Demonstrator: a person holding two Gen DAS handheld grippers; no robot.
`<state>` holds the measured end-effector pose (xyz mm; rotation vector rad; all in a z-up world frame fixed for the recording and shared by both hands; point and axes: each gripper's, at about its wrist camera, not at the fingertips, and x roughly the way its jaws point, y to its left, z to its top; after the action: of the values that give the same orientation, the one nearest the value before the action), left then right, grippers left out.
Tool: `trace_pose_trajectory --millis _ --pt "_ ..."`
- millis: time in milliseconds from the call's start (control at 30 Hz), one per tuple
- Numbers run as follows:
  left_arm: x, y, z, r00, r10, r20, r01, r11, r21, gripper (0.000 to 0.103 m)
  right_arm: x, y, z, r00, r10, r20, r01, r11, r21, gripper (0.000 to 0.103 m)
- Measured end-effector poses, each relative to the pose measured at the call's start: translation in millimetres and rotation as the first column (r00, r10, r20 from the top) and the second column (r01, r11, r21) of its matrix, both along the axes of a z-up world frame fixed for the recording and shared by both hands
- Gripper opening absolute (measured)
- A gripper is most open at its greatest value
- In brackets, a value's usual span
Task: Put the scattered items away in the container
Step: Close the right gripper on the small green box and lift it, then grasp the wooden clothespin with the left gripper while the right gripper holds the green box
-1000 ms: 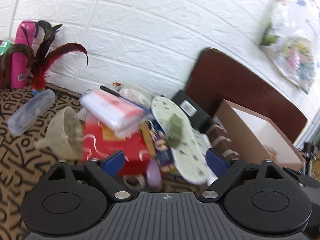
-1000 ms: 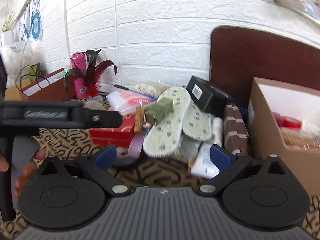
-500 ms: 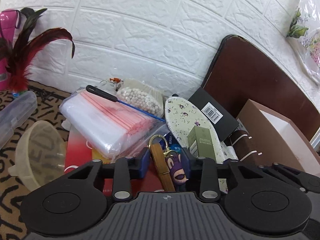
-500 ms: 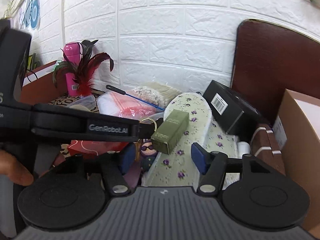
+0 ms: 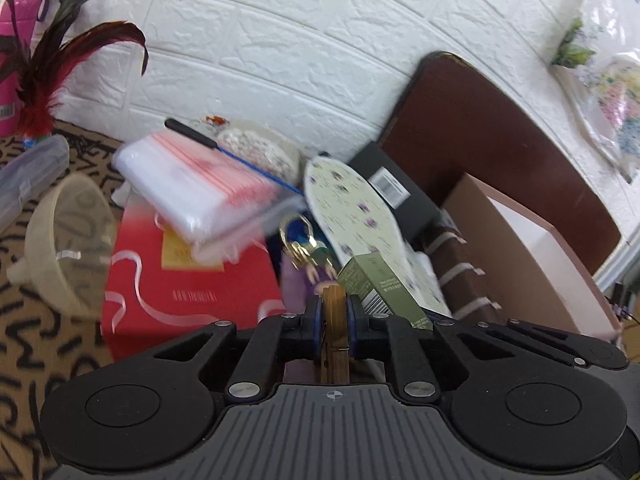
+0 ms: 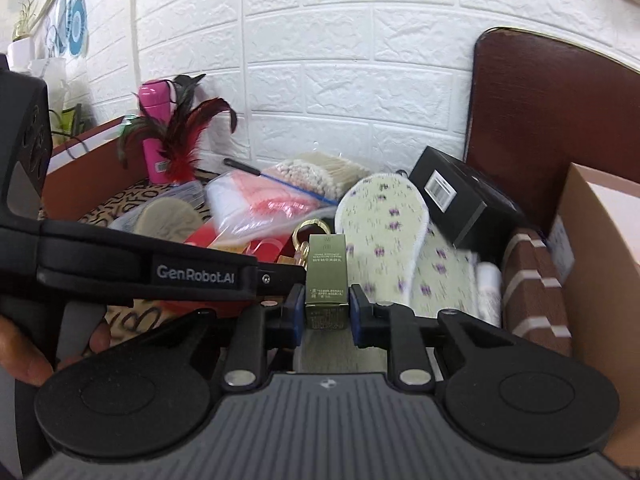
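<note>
My left gripper (image 5: 334, 316) is shut on a brown wooden strip (image 5: 335, 332) of a keychain with a gold ring (image 5: 298, 236) and a small purple figure. My right gripper (image 6: 325, 312) is shut on a small olive-green box (image 6: 326, 276), which also shows in the left wrist view (image 5: 380, 292). Both grippers are side by side over a pile of items. The cardboard container (image 5: 528, 264) stands open at the right, and its wall shows in the right wrist view (image 6: 600, 280).
The pile holds a red gift box (image 5: 192, 280), a bag of zip bags (image 5: 200, 192), cotton swabs (image 6: 316, 172), floral insoles (image 6: 380, 232), a black box (image 6: 460, 196), a brown striped item (image 6: 536, 280) and a funnel (image 5: 68, 240). A pink bottle (image 6: 154, 128) and feathers stand behind.
Both grippers have closed: the left on the keychain's wooden strip, the right on the olive-green box. Both were open one second ago and have moved in over the pile.
</note>
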<state>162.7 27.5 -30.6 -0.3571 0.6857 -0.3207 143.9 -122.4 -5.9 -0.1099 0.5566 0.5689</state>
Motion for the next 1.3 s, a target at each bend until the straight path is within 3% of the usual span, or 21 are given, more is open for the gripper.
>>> trace_pose_trajectory --millis 133,333,367,467,500,733,900,1033,1100,1200,1233,1300 --pt "-49.1 -14.8 -10.9 0.998 -0.056 -0.030 0.056 0.998 0.003 0.009 -41.7 -27.6 -1.9 0.999 0.003 -0.049 -0.002 1.000 0.017 0.026" --pt "-121.8 -45.4 -39.0 0.981 -0.149 -0.126 0.149 0.989 -0.012 0.010 -119.9 -70.7 -28.7 0.987 -0.024 -0.161 0.023 1.000 -0.009 0.026" --pt "-130.8 -50.5 -41.9 0.977 -0.163 -0.135 0.163 0.987 -0.008 0.013 -131.0 -76.6 -32.7 0.983 -0.034 -0.180 0.033 0.999 -0.008 0.026" --pt "-153.3 -63.4 -43.9 0.977 -0.168 -0.129 0.180 0.980 0.089 0.051 -162.1 -92.0 -42.4 0.975 -0.068 -0.211 0.064 0.998 -0.024 0.026" --pt "-158.0 -64.7 -43.1 0.981 -0.153 -0.118 0.167 0.978 0.128 0.057 -169.0 -95.6 -44.4 0.975 -0.075 -0.211 0.069 0.997 -0.038 0.026" --pt "-165.7 -66.0 -39.7 0.979 -0.151 -0.134 0.171 0.974 0.150 0.065 -179.5 -107.9 -47.7 0.972 -0.101 -0.214 0.099 0.995 -0.020 0.030" --pt "-163.1 -76.8 -42.7 0.975 -0.180 -0.134 0.202 0.962 0.182 0.061 -175.6 -108.3 -46.7 0.977 -0.094 -0.192 0.094 0.996 -0.010 0.030" --pt "-158.8 -77.3 -43.1 0.972 -0.180 -0.149 0.208 0.958 0.196 0.018 -174.4 -109.5 -49.1 0.973 -0.080 -0.218 0.079 0.997 -0.016 0.029" --pt "-157.6 -72.6 -42.0 0.970 -0.180 -0.162 0.209 0.959 0.190 0.013 -176.7 -107.7 -49.3 0.972 -0.057 -0.229 0.056 0.998 -0.010 0.029" --pt "-158.1 -64.8 -40.7 0.974 -0.155 -0.166 0.187 0.962 0.199 0.017 -179.6 -105.5 -47.6 0.974 -0.033 -0.225 0.036 0.999 0.008 0.029" --pt "-158.0 -63.1 -40.3 0.973 -0.158 -0.169 0.189 0.963 0.192 0.034 -179.0 -105.0 -46.9 0.974 -0.037 -0.222 0.040 0.999 0.010 0.029" --pt "-157.9 -62.9 -39.5 0.972 -0.165 -0.169 0.195 0.965 0.177 0.039 -176.3 -104.3 -46.6 0.974 -0.046 -0.221 0.049 0.999 0.011 0.030"
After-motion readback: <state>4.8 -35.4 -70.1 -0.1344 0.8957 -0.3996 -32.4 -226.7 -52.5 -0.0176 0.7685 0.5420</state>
